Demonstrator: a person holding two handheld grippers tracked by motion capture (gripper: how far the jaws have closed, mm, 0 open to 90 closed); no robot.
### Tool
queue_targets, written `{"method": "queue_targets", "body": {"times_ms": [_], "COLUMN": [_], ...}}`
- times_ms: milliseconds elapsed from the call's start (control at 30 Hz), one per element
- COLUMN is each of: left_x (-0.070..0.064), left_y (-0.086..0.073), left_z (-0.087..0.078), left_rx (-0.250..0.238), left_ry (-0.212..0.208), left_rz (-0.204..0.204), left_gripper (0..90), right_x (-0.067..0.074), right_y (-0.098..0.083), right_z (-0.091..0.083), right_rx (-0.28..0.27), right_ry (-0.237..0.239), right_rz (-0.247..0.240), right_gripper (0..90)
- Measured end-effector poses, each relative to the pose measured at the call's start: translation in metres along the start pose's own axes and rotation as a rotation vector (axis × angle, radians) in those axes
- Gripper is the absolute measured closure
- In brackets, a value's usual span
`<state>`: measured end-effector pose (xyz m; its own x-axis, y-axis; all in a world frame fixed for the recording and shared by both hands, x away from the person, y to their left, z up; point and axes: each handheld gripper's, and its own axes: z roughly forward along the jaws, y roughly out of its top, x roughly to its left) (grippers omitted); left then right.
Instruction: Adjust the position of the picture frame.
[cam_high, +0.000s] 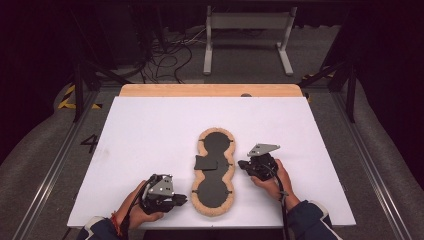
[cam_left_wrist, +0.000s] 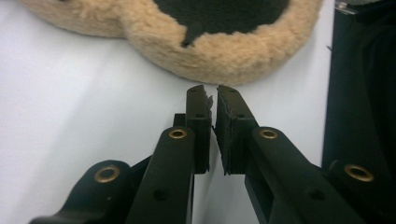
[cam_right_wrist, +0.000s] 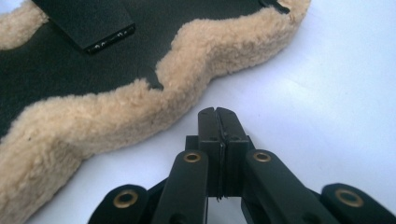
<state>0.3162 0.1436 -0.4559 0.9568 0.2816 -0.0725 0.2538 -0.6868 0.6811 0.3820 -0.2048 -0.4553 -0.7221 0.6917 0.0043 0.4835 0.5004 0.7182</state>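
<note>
White board (cam_high: 150, 130) covers the table, with grey carpet and a tangle of cables on the floor beyond it. On the board, toward the near edge and between the two hands, lies a figure-eight fleece pad (cam_high: 214, 171), black face up, tan pile around its rim, with a black strap flap (cam_high: 205, 162) lying across its waist.

The left gripper (cam_high: 181, 199) sits just beside the pad's near lobe; its jaws stand a narrow slit apart with nothing between them, their tips just short of the pile. The right gripper (cam_high: 242, 163) rests just beside the pad's waist on the other side, jaws pressed together and empty, tips near the fleece edge (cam_right_wrist: 140, 112).

As I judge it, the main risk is a bad bite. Jaws this narrow would probably push the soft rim away rather than take it, sliding the pad over the smooth board. If only loose pile gets pinched, the pad may slip out when lifted. A pull from one side alone could swing it or fold it at the waist.
</note>
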Motion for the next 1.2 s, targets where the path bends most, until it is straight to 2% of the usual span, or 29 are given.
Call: {"method": "queue_targets", "body": {"times_ms": [133, 233, 533, 600, 733, 933, 1033, 1200], "left_x": [0.007, 0.007, 0.007, 0.007, 0.002, -0.005, -0.006, -0.003], "left_y": [-0.001, -0.001, 0.009, 0.01, 0.018, 0.028, 0.028, 0.028], "left_z": [0.004, 0.005, 0.014, 0.015, 0.023, 0.033, 0.034, 0.034], "left_rx": [0.005, -0.004, -0.002, -0.005, -0.001, 0.002, -0.005, -0.01], "left_ry": [0.018, 0.012, -0.029, -0.039, -0.059, -0.073, -0.075, -0.084], "left_rz": [-0.018, -0.026, 0.017, 0.013, 0.059, 0.096, 0.093, 0.086], "left_gripper": [82.4, 81.9, 80.7, 80.7, 82.2, 82.0, 82.0, 82.2], "right_x": [-0.001, -0.001, 0.003, 0.005, 0.009, 0.012, 0.011, 0.009], "right_y": [-0.003, -0.003, -0.009, -0.011, -0.017, -0.02, -0.019, -0.018], "right_z": [-0.004, -0.005, -0.01, -0.012, -0.019, -0.022, -0.022, -0.02], "right_rx": [0.006, 0.015, 0.004, 0.007, 0.015, 0.011, 0.018, 0.011], "right_ry": [-0.001, -0.01, -0.01, -0.014, -0.026, -0.02, -0.017, -0.014], "right_rz": [0.009, 0.014, 0.018, 0.018, -0.002, -0.001, -0.007, 0.008], "right_gripper": [90.0, 90.0, 89.7, 89.5, 88.5, 88.6, 88.7, 88.9]}}
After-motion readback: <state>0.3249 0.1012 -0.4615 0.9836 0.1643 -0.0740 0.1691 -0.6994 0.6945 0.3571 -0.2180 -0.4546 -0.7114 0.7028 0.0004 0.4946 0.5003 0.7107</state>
